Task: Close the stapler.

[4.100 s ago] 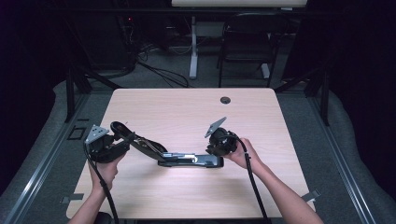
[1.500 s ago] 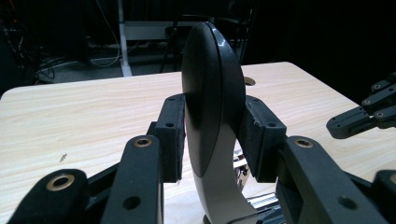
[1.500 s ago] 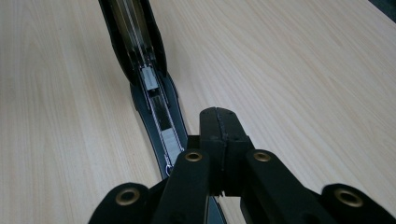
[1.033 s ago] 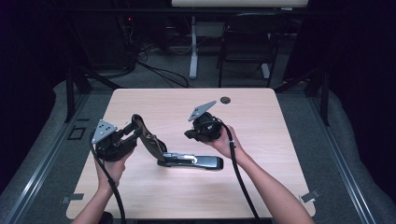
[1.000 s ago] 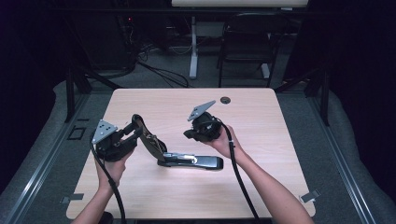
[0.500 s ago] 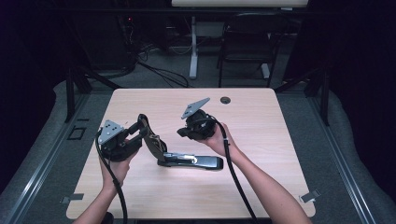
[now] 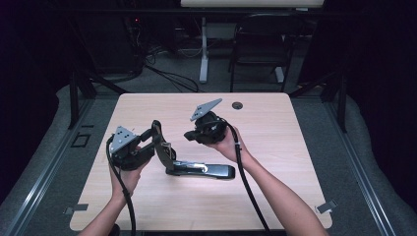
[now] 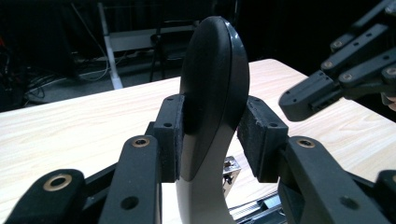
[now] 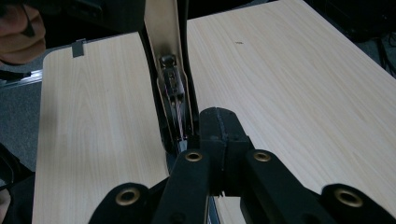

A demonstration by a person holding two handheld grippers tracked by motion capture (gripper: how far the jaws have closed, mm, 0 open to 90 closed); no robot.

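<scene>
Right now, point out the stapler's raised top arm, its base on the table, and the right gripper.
Top arm (image 8: 215, 74), left gripper view, on its rounded black end above the pads.
Base (image 7: 211, 170), high view, on the middle of its flat part on the table.
Right gripper (image 7: 189, 136), high view, at its jaw tips.

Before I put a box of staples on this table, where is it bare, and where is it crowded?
The far strip beside the grommet, the right side and the near edge of the table are bare. The middle-left is crowded: the left gripper holds the open stapler by its raised arm, with the right gripper close above.
</scene>
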